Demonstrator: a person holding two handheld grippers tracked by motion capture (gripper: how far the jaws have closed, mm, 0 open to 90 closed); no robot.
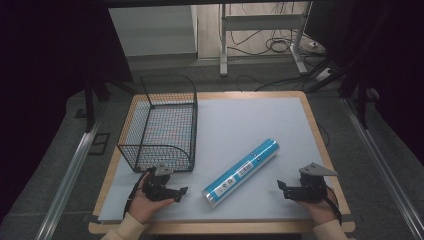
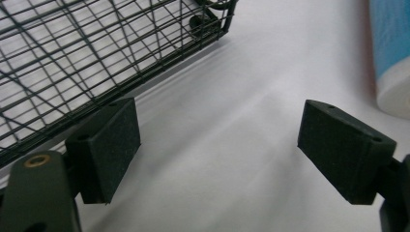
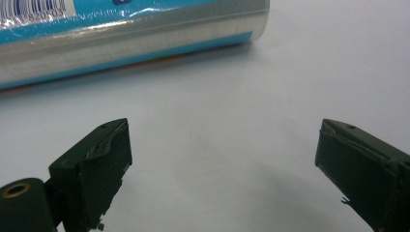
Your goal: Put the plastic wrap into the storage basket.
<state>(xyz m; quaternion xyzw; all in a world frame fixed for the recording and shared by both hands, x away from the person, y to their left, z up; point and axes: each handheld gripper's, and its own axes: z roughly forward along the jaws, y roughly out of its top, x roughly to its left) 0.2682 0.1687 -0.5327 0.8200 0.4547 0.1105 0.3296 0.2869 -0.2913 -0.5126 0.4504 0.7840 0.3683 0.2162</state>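
A blue cylindrical roll (image 1: 241, 172) wrapped in clear film lies on its side on the pale grey mat (image 1: 240, 117) that covers the wooden table (image 1: 305, 95). It runs diagonally, its near end toward the front edge of the mat and its far end up and to the right. A black wire basket (image 1: 162, 122) stands on the left part of the mat, apart from the roll. The left gripper (image 1: 179, 194), held in the person's left hand (image 1: 145, 202), sits just in front of the basket's near wall and to the left of the roll's near end; its jaws stand wide apart with bare mat between them. In the left gripper view the basket's mesh (image 2: 87, 58) lies beyond the left jaw and the roll's white end (image 2: 394, 92) at the right edge. The right gripper (image 1: 283, 189), in the right hand (image 1: 320, 207), rests near the mat's front right corner, jaws likewise spread and gripping nothing. In the right gripper view the roll (image 3: 130, 38) lies across the top, clear of both jaws.
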